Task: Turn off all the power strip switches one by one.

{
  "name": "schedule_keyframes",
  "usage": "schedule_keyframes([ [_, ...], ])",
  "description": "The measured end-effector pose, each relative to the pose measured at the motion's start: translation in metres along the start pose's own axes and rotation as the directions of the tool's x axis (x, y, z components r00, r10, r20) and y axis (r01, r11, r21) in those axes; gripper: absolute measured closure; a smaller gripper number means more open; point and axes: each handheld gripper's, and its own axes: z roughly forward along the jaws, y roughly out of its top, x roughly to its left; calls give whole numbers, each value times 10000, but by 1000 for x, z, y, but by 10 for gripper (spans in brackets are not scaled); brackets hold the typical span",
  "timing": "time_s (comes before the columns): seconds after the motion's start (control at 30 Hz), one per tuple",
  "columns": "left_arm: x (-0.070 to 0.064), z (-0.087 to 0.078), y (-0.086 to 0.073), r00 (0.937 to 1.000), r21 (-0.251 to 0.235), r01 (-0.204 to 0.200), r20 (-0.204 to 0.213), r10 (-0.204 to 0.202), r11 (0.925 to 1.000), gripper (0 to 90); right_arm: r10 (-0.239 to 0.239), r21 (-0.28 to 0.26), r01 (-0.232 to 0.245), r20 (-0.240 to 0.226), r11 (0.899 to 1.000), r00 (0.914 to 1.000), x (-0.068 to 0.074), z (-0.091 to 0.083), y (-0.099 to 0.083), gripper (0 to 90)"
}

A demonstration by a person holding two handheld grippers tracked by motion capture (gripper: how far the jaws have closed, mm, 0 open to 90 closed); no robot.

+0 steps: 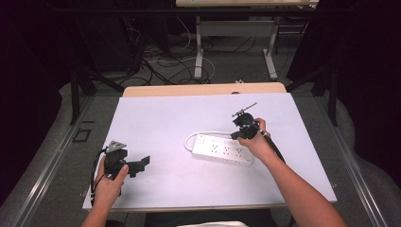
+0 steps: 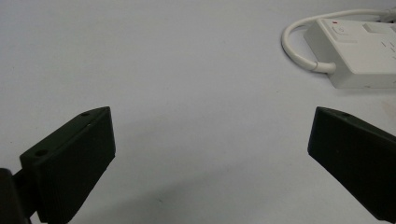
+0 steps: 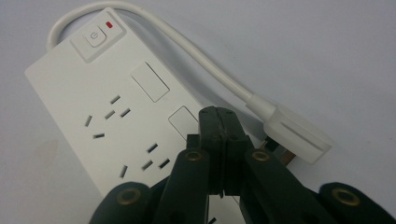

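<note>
The long white plastic power strip [image 1: 222,152] lies mid-surface, with bare room all around. Right gripper [image 1: 246,124] jaws are clenched above it; left gripper [image 1: 137,164] jaws are spread wide.

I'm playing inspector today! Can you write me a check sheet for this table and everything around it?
Surface: white table top, bare apart from the job's things.
Job's things: white power strip lying flat, red light by its switch; its plug lies beside it.
Clutter: nothing seen.
Tools: left tool open over bare table; right tool shut, tips over the strip, holding nothing.
Cables: strip's white cord loops round to the plug; a black cable trails from each tool.
Surroundings: dark room, loose wires and desk legs on the floor behind.
</note>
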Motion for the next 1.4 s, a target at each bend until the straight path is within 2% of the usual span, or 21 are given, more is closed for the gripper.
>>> schedule_keyframes([
  [0.13,-1,0,0,9997,-4,-242,1,242,9997,8,2,15,-2,53,10000,10000,-1,-2,-2,900],
  [0.37,-4,0,0,9999,-109,-141,25,142,9998,8,-20,-165,20,43,9999,10000,0,-4,-6,900],
  [0.4,-3,0,0,9999,-80,-169,17,169,9998,8,28,-8,-28,173,10000,9998,1,-5,-5,900],
  [0.47,-3,0,0,9999,-111,-171,7,171,9998,8,40,-9,-40,150,10000,9999,1,-6,-6,900],
  [0.5,-3,0,0,9999,-144,-169,16,169,9998,8,-20,-77,22,244,10000,9997,0,-6,-7,900],
  [0.53,-3,-1,1,9998,-53,-201,71,201,9998,8,-26,-351,29,86,9994,10000,-1,-5,-8,900],
  [0.57,-3,-1,1,9998,-54,-203,62,204,9998,8,29,9,-29,244,10000,9997,-1,-8,-7,900],
  [0.77,-3,-2,1,9997,-23,-250,67,251,9997,8,140,-13,-140,310,9999,9994,-2,-13,-9,900],
  [0.8,-3,-1,1,9997,-147,-252,4,252,9996,8,7,-200,-2,288,9998,9996,-3,-13,-10,900],
  [0.83,-3,-1,1,9994,-70,-339,-28,339,9994,8,164,-18,-164,373,9999,9992,-3,-15,-9,900],
  [0.93,-3,-1,2,9998,-49,-195,39,195,9998,8,104,-143,-99,335,9998,9994,-7,-16,-12,900],
  [0.97,-3,-1,1,9997,-170,-225,-16,225,9996,8,326,-76,-323,347,9994,9989,-7,-16,-12,900],
  [1.03,-4,-1,1,9999,-185,-159,18,160,9997,8,333,-19,-333,375,9994,9987,-9,-15,-13,900],
  [1.07,-4,-2,1,9998,-169,-197,22,197,9997,8,180,-19,-179,299,9998,9994,-11,-16,-14,900],
  [1.13,-3,-2,2,9996,-25,-289,58,289,9996,8,301,-19,-301,487,9995,9984,-10,-15,-15,900],
  [1.17,-3,-1,1,9998,-166,-216,0,216,9996,8,160,-130,-156,344,9998,9993,-11,-14,-17,900],
  [1.23,-3,-1,1,9998,-170,-217,0,217,9996,8,337,44,-339,416,9994,9986,-12,-13,-18,900],
  [1.27,-4,-1,1,9998,-170,-219,-12,219,9996,8,165,86,-169,421,9998,9990,-13,-13,-19,900],
  [1.3,-4,-1,1,9998,-179,-205,-12,204,9996,8,185,-91,-183,235,9998,9996,-14,-11,-19,900],
  [1.4,-3,-1,1,9997,-117,-250,-16,250,9996,8,211,24,-212,308,9998,9993,-14,-10,-20,900],
])
